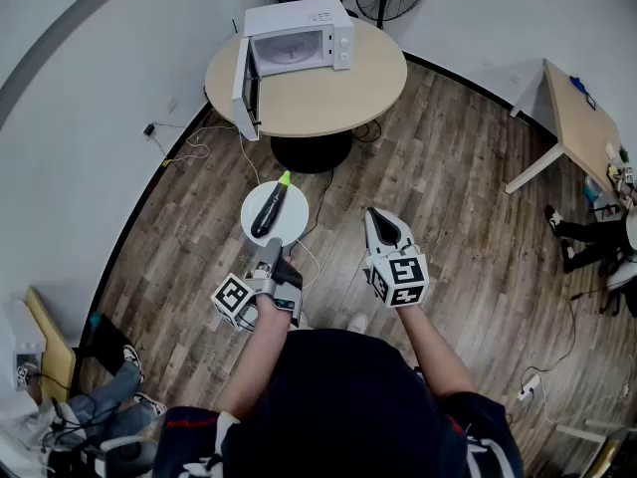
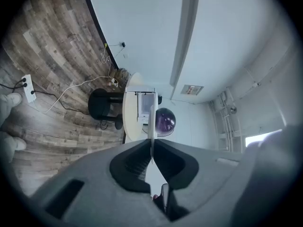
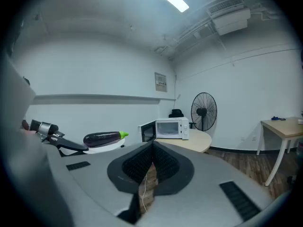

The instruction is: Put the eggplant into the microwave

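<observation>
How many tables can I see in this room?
2. A round table holds the microwave near the top of the head view; a rectangular table stands at the right edge. More may lie outside the picture.

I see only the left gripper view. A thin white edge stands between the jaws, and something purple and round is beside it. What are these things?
Observer: The white edge is a round plate; the head view shows the left hand-held gripper shut on its rim.
Operator: And the purple thing?
Observer: An eggplant, lying on the plate with its green stem toward the microwave.
Operator: What does the other hand do?
Observer: The right hand-held gripper is shut and empty, to the right of the plate.
</observation>
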Demonstrator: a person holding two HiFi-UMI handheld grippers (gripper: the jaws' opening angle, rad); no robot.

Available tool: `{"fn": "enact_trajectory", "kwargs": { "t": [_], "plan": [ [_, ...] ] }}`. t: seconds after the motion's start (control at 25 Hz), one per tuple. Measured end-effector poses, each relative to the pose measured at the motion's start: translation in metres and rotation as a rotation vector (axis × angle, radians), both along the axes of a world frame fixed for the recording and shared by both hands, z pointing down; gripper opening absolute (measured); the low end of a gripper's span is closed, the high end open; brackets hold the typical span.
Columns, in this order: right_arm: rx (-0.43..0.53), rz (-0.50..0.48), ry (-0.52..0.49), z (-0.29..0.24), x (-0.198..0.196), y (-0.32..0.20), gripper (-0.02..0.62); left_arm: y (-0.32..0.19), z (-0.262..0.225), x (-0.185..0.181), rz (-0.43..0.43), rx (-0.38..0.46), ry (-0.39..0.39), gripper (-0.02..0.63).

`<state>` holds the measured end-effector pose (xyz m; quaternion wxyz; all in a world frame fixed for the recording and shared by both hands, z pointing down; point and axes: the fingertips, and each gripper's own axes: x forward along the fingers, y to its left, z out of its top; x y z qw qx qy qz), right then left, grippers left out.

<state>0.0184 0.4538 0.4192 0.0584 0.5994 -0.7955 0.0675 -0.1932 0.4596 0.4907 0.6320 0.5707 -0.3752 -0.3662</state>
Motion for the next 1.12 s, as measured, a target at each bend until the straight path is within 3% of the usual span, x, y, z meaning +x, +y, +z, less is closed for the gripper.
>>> {"fn": "enact_trajectory", "kwargs": {
  "t": [0.2, 1.12],
  "plan": [
    [0.007, -0.006, -0.021, -0.002, 0.000, 0.001, 0.011, 0.000, -0.006, 0.003, -0.004, 0.027, -0.011, 0.026],
    [-0.022, -0.108, -0.037, 0.026, 0.065, 0.021, 0.012, 0.035, 0.014, 0.067, -0.105, -0.019, -0.024, 0.026]
  ]
}}
